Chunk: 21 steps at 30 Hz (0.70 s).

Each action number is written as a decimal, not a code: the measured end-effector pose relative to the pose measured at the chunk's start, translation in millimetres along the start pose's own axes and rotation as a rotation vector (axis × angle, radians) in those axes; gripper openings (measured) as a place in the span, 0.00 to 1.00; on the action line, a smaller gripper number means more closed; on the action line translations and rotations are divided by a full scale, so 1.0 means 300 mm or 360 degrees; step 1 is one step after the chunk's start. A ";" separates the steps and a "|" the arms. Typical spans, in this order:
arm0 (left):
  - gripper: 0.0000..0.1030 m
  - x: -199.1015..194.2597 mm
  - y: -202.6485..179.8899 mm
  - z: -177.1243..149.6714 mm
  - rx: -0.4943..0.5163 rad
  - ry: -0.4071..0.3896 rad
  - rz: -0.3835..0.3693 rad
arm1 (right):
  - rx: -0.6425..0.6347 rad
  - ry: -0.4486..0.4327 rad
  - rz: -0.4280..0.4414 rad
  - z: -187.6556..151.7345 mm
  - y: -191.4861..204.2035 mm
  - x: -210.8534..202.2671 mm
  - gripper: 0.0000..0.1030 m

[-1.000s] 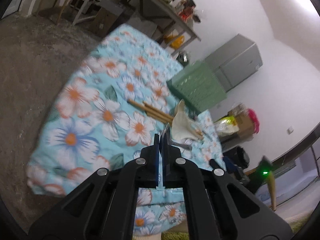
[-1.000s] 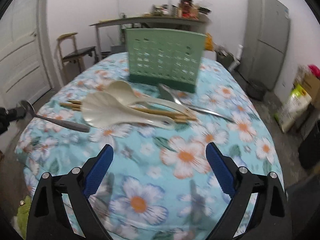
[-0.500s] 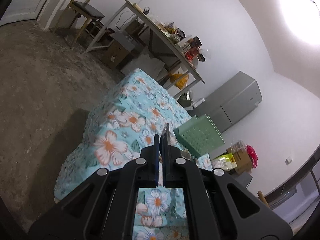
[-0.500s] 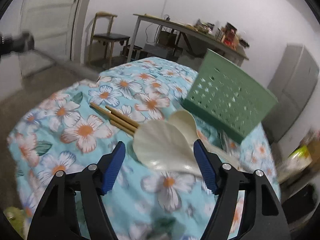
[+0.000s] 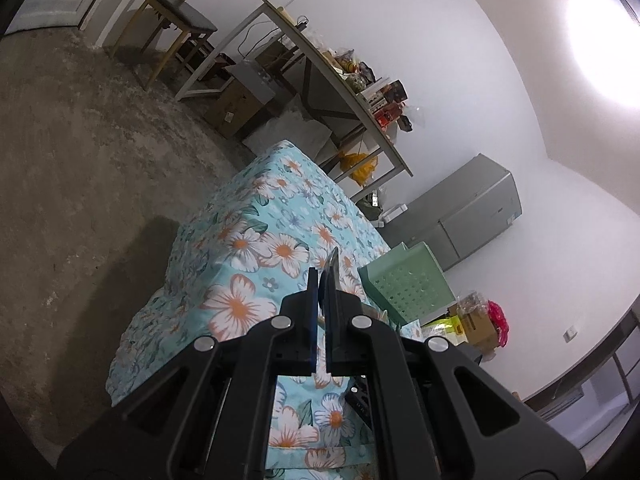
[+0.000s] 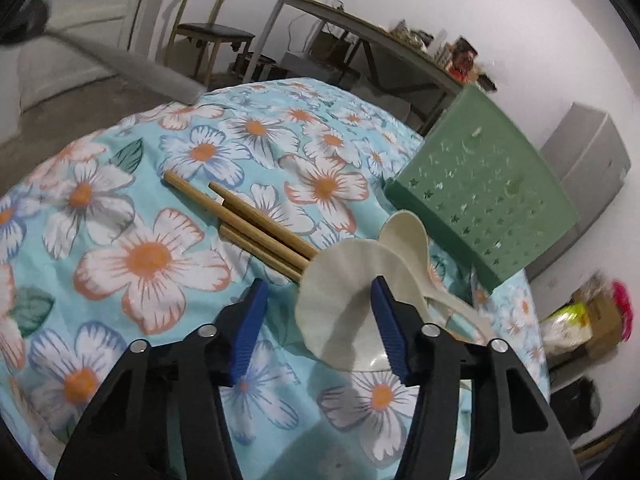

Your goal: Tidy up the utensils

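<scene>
My left gripper (image 5: 322, 276) is shut on a metal spoon; its thin handle (image 5: 332, 268) sticks out between the pads. The same spoon shows blurred at the upper left of the right wrist view (image 6: 120, 66). My right gripper (image 6: 318, 304) is open, low over the flowered tablecloth (image 6: 152, 256). Between its fingers lies a cream scalloped ladle (image 6: 344, 304), with a cream spoon (image 6: 404, 236) behind it. Wooden chopsticks (image 6: 240, 220) lie left of them. A green perforated basket (image 6: 484, 200) stands beyond; it also shows in the left wrist view (image 5: 404, 284).
The table drops off to a bare concrete floor (image 5: 80, 152) on the left. A chair (image 6: 208, 32) and a cluttered side table (image 6: 360, 32) stand by the far wall. A grey fridge (image 5: 468, 216) is in the corner. Boxes and bags (image 6: 592, 316) sit at right.
My left gripper has lifted the spoon up and back from the table. My right gripper has moved forward and down to the cream ladle, which now lies between its fingers.
</scene>
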<state>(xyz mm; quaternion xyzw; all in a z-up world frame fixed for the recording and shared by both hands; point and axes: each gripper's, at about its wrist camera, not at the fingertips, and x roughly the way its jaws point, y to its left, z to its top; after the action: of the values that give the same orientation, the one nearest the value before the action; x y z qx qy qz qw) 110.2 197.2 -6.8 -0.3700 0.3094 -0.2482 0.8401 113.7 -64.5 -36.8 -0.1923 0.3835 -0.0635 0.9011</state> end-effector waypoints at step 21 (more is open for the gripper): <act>0.01 0.004 -0.036 -0.020 0.0070 0.0003 0.0026 | 0.0452 -0.0287 -0.0055 0.043 -0.304 -0.239 0.03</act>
<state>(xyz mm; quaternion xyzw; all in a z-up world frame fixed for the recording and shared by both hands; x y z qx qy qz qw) 104.8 187.1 -1.8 -0.3486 0.3077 -0.2486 0.8497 75.7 -125.5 55.2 -0.0745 0.2850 -0.1151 0.9487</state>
